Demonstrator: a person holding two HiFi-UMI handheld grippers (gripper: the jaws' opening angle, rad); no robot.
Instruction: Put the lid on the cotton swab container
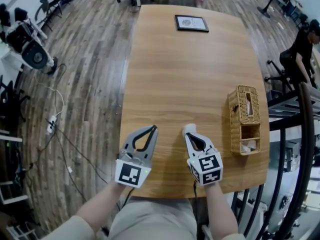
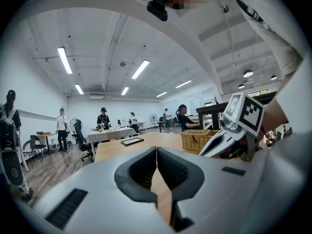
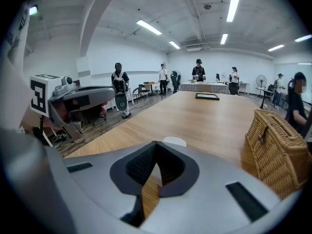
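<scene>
At the far left of the head view, a grey wood-plank floor [image 1: 85, 59] strewn with thin cables is seen beside a long light-wood table [image 1: 190, 79]. The left gripper [image 1: 153, 129] is held over the near part of this table. In the left gripper view its two dark ribbed jaws are seen brought together, tips touching, with only bare table showing through the gap behind them and nothing clamped [image 2: 156, 149].

Just to its right, the right gripper [image 1: 187, 133] is held over the same near edge, the two grippers lying side by side and apart. In the right gripper view its jaws are likewise closed tip to tip on nothing [image 3: 156, 143]. A small white round object [image 1: 189, 128] stands on the table directly beyond those tips and slightly to their right [image 3: 174, 141]. Whether it is the lid or the cotton swab container cannot be told, and contact with the jaw tips cannot be made out.

Farther along the table, near its far end, a black-framed flat picture [image 1: 191, 23] is laid. Towards the right edge a rectangular woven wicker basket [image 1: 245, 109] is set, well apart from the white object. Beyond the table's right side a person in dark clothing [image 1: 302, 46] is seen.
</scene>
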